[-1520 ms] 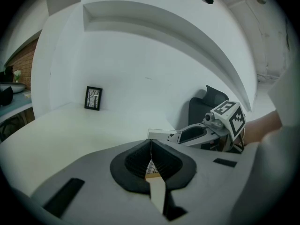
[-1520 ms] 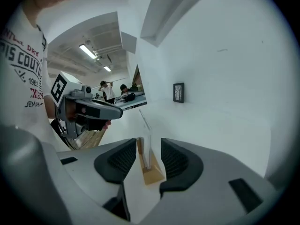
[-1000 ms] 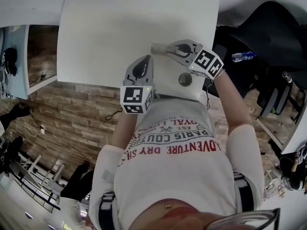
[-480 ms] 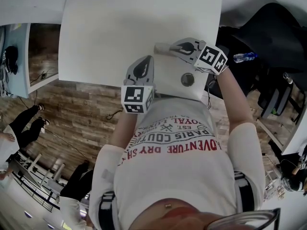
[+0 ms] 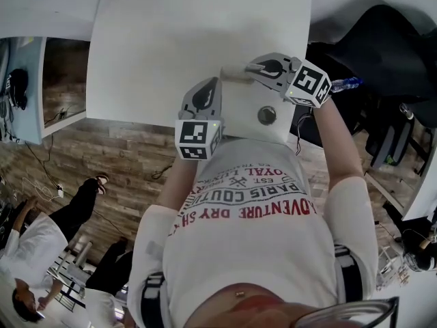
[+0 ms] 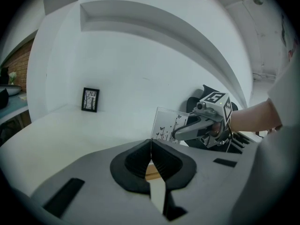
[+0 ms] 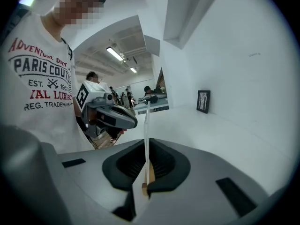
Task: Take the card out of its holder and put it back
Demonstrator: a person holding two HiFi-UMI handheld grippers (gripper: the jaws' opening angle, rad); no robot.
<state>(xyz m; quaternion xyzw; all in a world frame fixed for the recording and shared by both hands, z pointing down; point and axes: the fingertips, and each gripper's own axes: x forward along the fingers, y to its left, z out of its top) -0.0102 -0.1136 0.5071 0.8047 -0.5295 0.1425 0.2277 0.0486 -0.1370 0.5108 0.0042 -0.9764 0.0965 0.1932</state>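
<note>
right gripper: jaws closed on a thin sheet seen edge-on, running to 12 o'clock from the pads. That's the card holder, clamped at its 3 o'clock edge. left gripper: jaws shut pad to pad, nothing btwn them. Tips sit just beside the holder's lower 9 o'clock corner, contact can't tell. Holder stands upright btwn the two grippers, w/ the card inside it.

Surface: plain white matte bench, round grommet at 5 o'clock of the holder. White wall w/ a deep ledge behind. Small black-framed picture at the bench's far end, 10 o'clock in left gripper view. Floor is wood-plank look. Off the bench: dark chair at 2 o'clock, water bottle at 3 o'clock, a person at 8 o'clock, well apart.

Edges: holder sits in the bench's 5 o'clock corner area. Near edge at 6 o'clock is close, left gripper's marker cube overhangs it. 3 o'clock edge is just past the right gripper, its cube overhangs too. Open bench from 9 thru 12 o'clock.

Look: clear panel w/ a transparent rim round a white card, black print of butterflies + thin stems. Very thin edge-on.
</note>
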